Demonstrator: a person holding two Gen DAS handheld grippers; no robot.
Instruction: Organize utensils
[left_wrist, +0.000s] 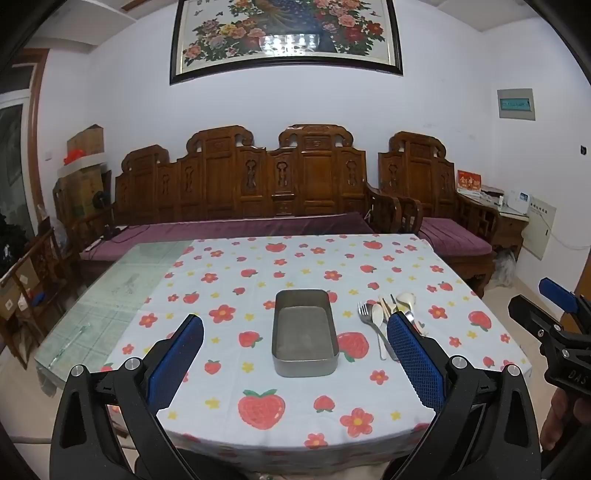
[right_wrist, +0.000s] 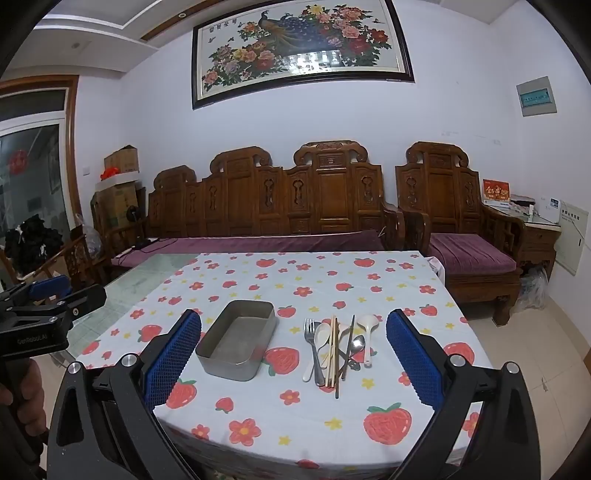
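Left tongs (left_wrist: 295, 350) wide open above the worktop (left_wrist: 295, 424), right tongs (right_wrist: 293, 347) wide open too, both empty, metal tin (right_wrist: 238, 338) empty on strawberry cloth (right_wrist: 332, 280), utensils (right_wrist: 338, 347) bunched just right of tin, fork (right_wrist: 312, 341) nearest it

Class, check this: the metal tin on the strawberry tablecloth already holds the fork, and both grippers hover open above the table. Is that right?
Not quite. The metal tin is empty; the fork lies beside it in the utensil pile on the strawberry tablecloth, as the right wrist view shows. Both the left gripper and right gripper do hover open.
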